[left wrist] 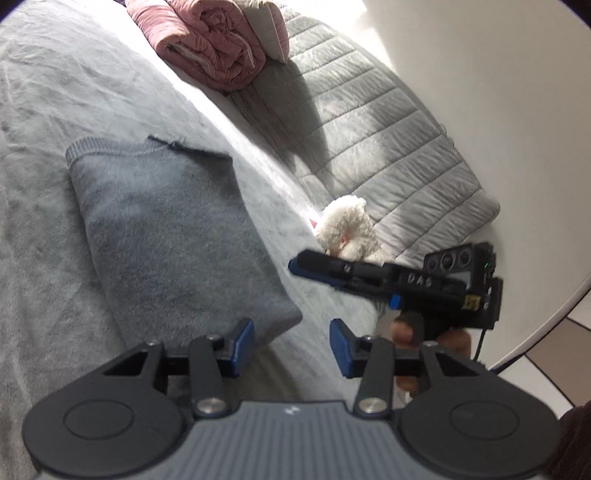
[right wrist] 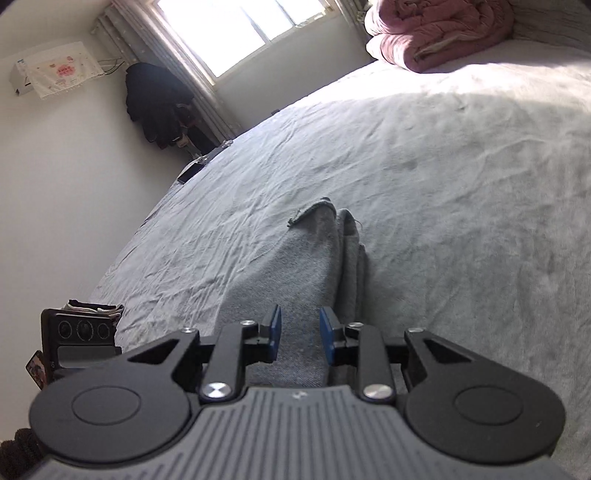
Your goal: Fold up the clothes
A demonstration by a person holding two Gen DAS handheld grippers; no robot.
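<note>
A folded grey sweater (left wrist: 177, 229) lies flat on the grey bed sheet (left wrist: 44, 110). My left gripper (left wrist: 291, 339) is open, hovering just off the sweater's near right corner with nothing between its blue pads. In the same view my right gripper (left wrist: 297, 266), held in a hand, points at the sweater's right edge. From the right wrist view, the right gripper (right wrist: 300, 332) stands partly open low over the sweater (right wrist: 295, 266). The knit shows through the gap, and its layered fold edge runs ahead.
A rolled pink quilt (left wrist: 210, 40) and a grey quilted blanket (left wrist: 369, 129) lie by the white wall. A white plush toy (left wrist: 347, 229) sits beside the right gripper. Across the bed are a window (right wrist: 251, 29), hanging dark clothes (right wrist: 155, 103) and a phone (right wrist: 190, 171).
</note>
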